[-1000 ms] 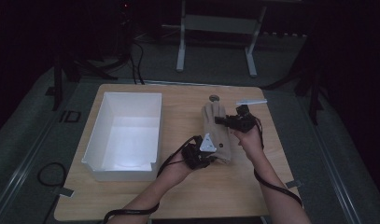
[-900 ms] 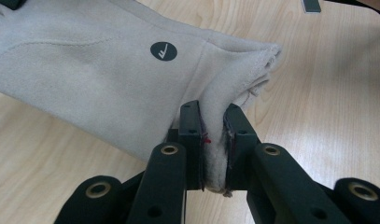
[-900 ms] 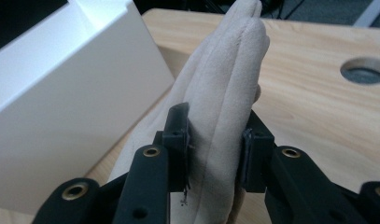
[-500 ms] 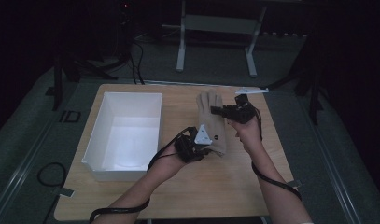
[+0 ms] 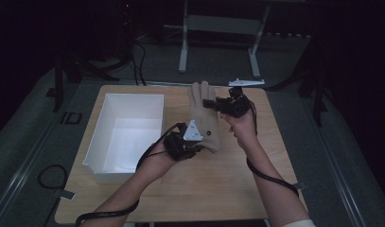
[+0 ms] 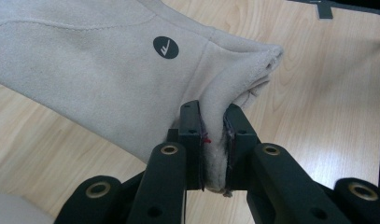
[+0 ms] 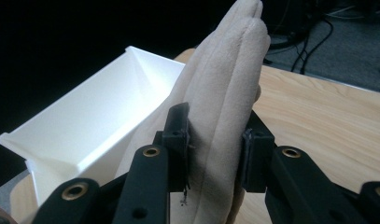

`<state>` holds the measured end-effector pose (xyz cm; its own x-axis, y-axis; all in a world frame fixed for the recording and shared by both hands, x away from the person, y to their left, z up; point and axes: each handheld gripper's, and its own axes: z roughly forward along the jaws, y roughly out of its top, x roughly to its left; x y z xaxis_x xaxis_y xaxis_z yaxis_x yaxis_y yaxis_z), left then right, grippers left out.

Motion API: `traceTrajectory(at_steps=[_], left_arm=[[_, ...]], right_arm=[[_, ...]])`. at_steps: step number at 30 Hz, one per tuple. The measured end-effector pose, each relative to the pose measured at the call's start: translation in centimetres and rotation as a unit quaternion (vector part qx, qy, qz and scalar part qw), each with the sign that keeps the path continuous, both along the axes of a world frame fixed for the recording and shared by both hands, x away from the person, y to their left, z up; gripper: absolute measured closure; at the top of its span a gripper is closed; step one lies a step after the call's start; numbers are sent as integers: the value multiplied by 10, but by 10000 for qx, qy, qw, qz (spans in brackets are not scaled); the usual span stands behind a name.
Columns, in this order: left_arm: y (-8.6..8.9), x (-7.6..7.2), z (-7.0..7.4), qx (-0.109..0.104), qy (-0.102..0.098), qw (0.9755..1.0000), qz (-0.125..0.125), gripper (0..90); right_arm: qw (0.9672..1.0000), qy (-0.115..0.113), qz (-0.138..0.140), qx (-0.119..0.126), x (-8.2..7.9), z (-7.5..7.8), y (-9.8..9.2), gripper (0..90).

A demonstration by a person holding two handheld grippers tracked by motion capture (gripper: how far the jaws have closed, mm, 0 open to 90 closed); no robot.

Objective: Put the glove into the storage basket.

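Both grippers are clamped on the tan glove [image 5: 203, 118], held above the counter [image 5: 237, 175]: left gripper [image 5: 196, 144] pinches the cuff, right gripper [image 5: 214, 105] the fingers. Next, I think, it goes left into the white bin [image 5: 100, 161].

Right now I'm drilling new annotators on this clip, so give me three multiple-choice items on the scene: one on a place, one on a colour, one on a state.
1. Where is the white bin relative to the glove?
A. on the person's left
B. on the person's right
C. under it

2. What colour is the glove?
A. black
B. beige
C. red

3. How is the glove held?
A. left hand-held gripper alone
B. right hand-held gripper alone
C. both at once

Answers:
1. A: the high view shows the bin left of the glove on the table.
2. B: all views show tan fabric.
3. C: each gripper view shows jaws shut on fabric, left at the cuff, right at the fingers.
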<state>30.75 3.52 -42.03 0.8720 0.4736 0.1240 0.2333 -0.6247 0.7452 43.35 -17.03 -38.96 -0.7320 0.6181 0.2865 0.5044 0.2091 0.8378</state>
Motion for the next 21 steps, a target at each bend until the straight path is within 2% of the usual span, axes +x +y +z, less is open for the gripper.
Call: traceTrajectory(at_steps=[9,10,19,21], left_arm=[[28,-7,13,23,-52,9999,141,810],[32,-8,13,-29,-23,9999,141,810],[63,-14,13,56,-21,9994,336,809],[71,-14,13,-29,51,9992,402,809]], right_arm=[[9998,-18,170,57,2,11,28,687],[9998,-14,201,55,2,11,31,687],[9988,-12,480,16,2,17,68,688],[9986,22,528,20,2,17,76,688]])
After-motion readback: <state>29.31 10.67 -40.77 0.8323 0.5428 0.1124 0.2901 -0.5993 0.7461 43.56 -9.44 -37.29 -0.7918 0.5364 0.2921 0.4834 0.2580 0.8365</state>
